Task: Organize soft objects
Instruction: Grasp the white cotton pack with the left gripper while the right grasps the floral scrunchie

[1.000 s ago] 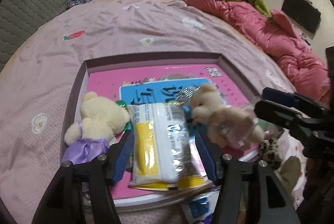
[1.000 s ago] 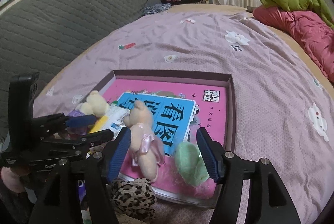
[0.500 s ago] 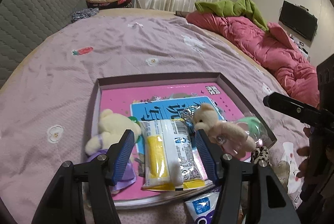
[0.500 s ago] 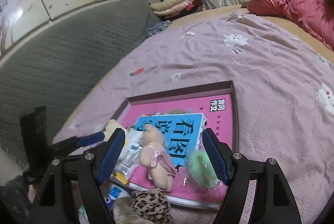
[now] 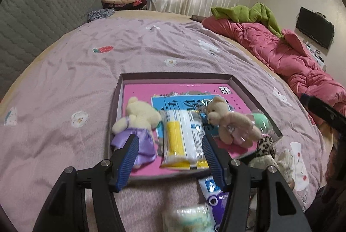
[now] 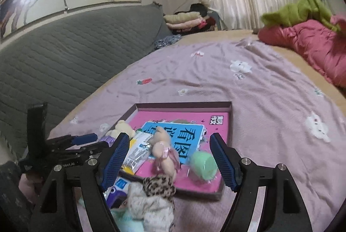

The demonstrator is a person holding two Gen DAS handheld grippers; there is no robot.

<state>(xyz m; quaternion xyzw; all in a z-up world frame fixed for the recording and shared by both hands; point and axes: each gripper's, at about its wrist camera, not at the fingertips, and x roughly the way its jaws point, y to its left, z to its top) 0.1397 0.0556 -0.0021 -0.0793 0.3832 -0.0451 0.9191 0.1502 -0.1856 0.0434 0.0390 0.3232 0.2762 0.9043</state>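
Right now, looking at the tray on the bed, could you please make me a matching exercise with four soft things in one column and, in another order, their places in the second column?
Things:
1. cream bear in purple dress
2. yellow and white pack
3. green ball
4. leopard-print toy

Places:
A. on the bed cover, just outside the tray's near edge
B. in the tray, between the two bears
C. at the tray's left wall
D. in the tray, on the far side of the tan bear from the pack

Pairs: 1-C, 2-B, 3-D, 4-A
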